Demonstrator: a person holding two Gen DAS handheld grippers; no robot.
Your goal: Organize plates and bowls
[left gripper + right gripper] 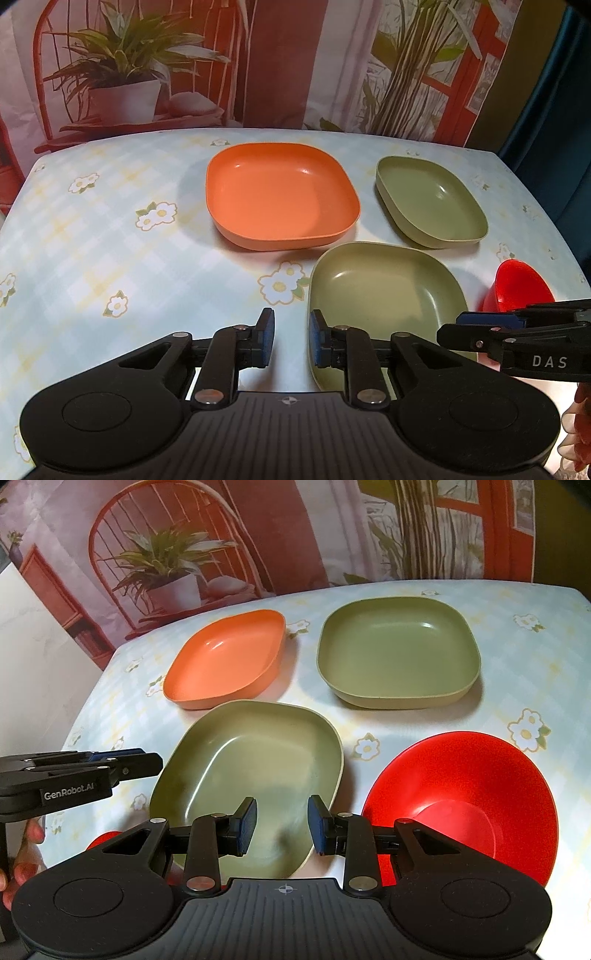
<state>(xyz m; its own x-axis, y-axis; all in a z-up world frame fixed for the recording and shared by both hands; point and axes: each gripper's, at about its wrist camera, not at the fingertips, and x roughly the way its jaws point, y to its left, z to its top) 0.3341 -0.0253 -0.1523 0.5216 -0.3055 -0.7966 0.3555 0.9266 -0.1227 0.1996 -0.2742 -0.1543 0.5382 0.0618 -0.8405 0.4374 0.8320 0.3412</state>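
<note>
Right wrist view showed both tools, left tool (290, 341) and right tool (283, 825), slightly parted and seemingly empty, poised over the near olive-green square plastic plate (251, 771) on the tabletop (517, 672), probably for stacking.

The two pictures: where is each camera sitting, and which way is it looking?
Left wrist: on the left gripper, looking down at the orange plate; own jaws apart, empty; right gripper enters at right.
Right wrist: on the right gripper, over the near green plate, red bowl beside; left gripper and fingers at left.
Shared: all three plates, red bowl, table.
</note>
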